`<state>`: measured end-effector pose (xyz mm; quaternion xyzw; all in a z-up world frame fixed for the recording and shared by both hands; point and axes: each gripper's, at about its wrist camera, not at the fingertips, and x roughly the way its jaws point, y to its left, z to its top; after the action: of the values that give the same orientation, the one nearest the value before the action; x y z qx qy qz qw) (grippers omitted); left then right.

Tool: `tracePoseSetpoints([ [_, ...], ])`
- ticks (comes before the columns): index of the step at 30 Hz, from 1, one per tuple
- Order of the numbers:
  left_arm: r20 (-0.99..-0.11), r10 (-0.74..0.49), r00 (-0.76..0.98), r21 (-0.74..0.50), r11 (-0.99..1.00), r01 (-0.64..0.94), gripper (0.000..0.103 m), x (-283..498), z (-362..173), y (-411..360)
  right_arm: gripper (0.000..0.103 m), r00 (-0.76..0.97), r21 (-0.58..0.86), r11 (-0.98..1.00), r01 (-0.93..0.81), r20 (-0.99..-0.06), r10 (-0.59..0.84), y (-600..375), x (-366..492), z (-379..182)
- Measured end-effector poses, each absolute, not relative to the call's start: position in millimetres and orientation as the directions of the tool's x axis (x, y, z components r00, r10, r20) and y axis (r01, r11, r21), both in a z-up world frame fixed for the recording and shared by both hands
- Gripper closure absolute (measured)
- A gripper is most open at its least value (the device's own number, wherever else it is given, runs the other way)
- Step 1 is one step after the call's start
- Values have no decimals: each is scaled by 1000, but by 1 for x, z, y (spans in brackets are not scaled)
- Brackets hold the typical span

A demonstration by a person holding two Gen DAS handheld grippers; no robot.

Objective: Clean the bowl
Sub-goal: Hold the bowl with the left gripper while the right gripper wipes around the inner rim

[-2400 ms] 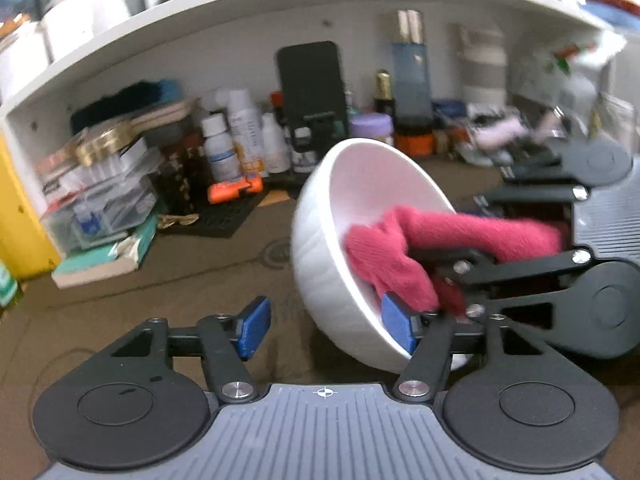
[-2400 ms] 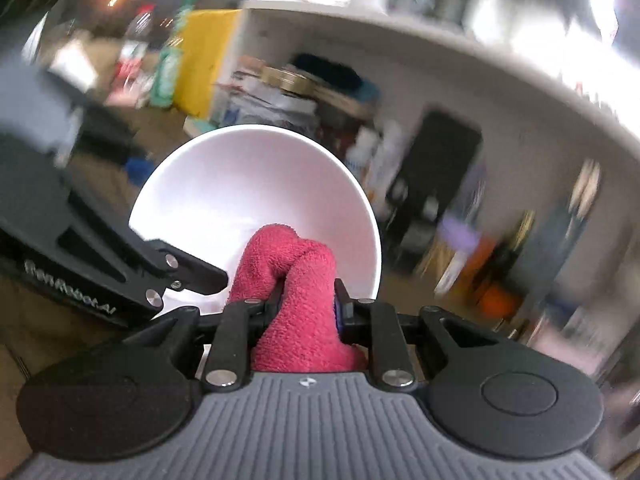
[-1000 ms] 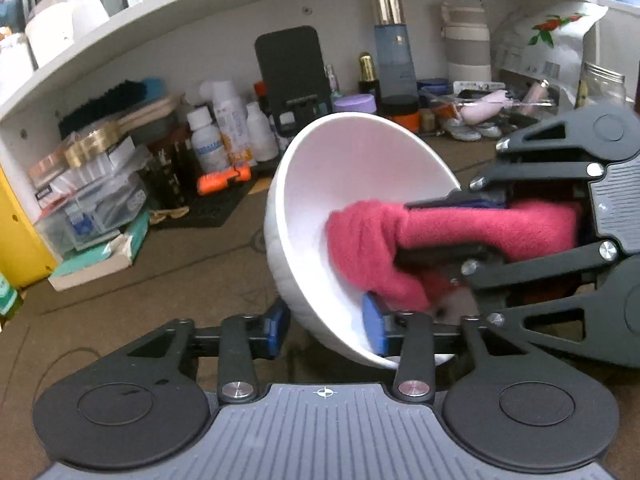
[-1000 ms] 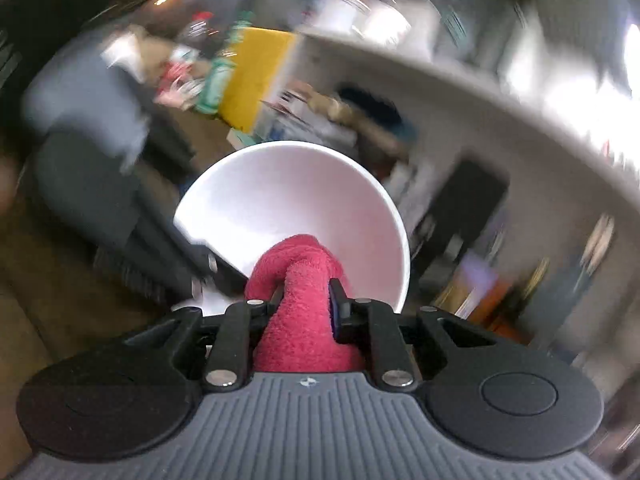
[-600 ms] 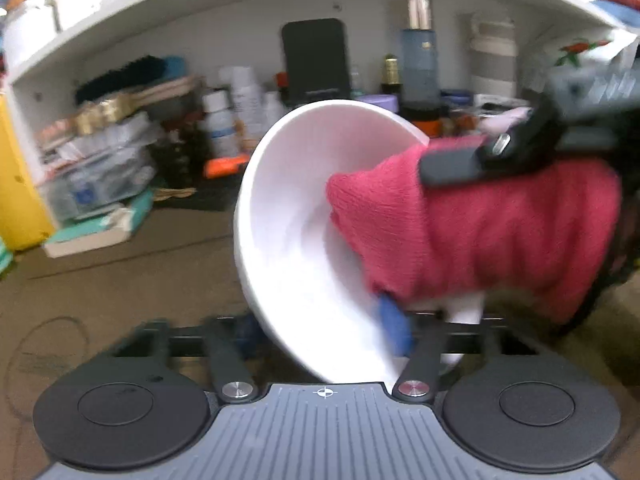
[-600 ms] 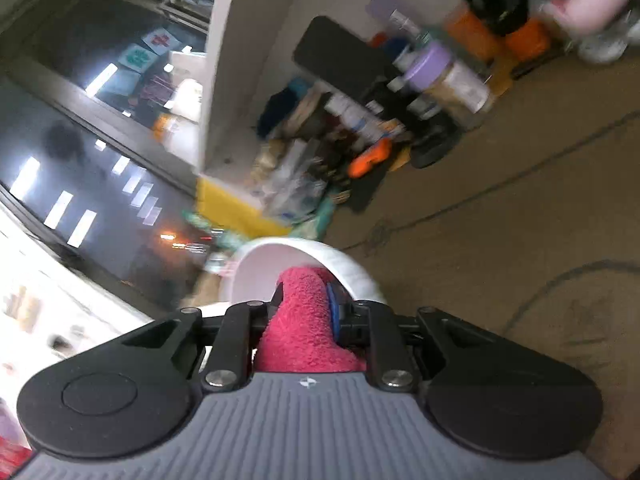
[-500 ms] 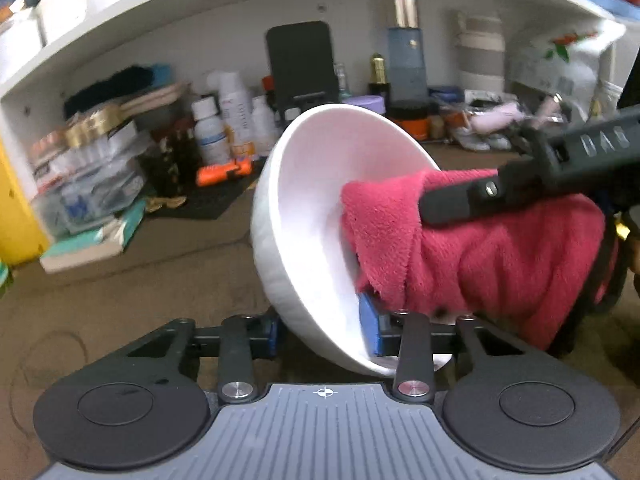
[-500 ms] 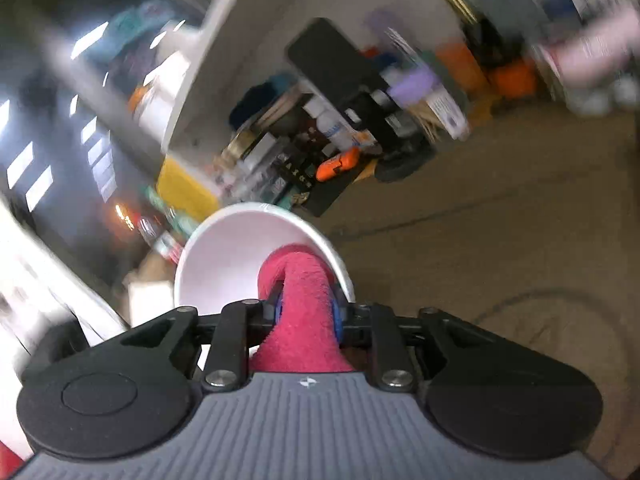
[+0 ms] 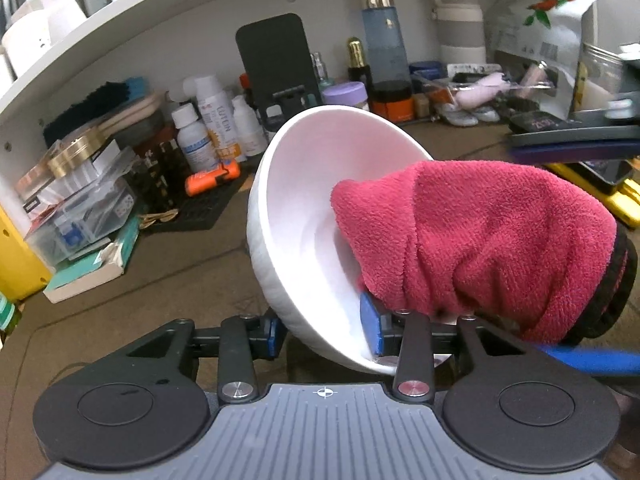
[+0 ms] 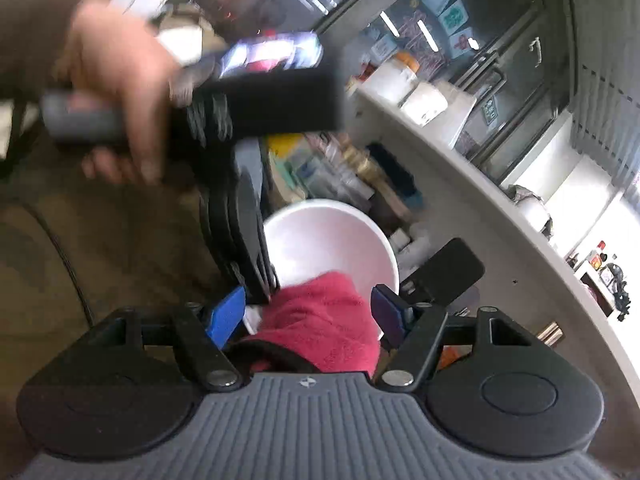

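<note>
At the far left of the left wrist view, stacked clear boxes (image 9: 78,208) and a teal book (image 9: 94,268) sit against the wall under a white shelf (image 9: 168,12), with white bottles (image 9: 212,128) and an orange tool (image 9: 212,176) just to their right on the brown bench (image 9: 168,280). In the middle, the left gripper (image 9: 324,330) has its jaws clamped on the lower rim of the white bowl (image 9: 304,200), one blue pad outside the wall and one inside, so the bowl is held tilted above the bench with its opening facing right. A red cloth (image 9: 472,240) bulges into the bowl from the right. In the right wrist view, the right gripper (image 10: 306,314) has its jaws spread apart on either side of the cloth, not pinching it.
</note>
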<state>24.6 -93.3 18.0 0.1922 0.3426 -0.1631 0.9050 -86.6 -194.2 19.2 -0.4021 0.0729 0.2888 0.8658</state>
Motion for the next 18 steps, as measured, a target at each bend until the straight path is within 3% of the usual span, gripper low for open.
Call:
tracePoseSetpoints([
  [1, -686, -170, 707, 233, 870, 435, 61, 24, 18, -92, 50, 822, -635, 525, -567, -387, 418, -194, -72, 17],
  [6, -678, -198, 708, 207, 872, 443, 51, 23, 21, -87, 54, 775, -466, 626, -625, -468, 425, -210, -34, 17],
  [8, -661, -174, 730, 223, 883, 413, 29, 22, 20, -90, 61, 772, -427, 661, -617, -492, 402, -207, -31, 15],
  [11, -635, -107, 765, 281, 890, 358, 16, 17, 14, -98, 68, 774, -392, 691, -607, -488, 403, -206, -32, 16],
  [18, -635, -72, 769, 251, 923, 293, 13, 13, 8, -88, 81, 780, -360, 703, -614, -414, 469, -210, -36, 30],
])
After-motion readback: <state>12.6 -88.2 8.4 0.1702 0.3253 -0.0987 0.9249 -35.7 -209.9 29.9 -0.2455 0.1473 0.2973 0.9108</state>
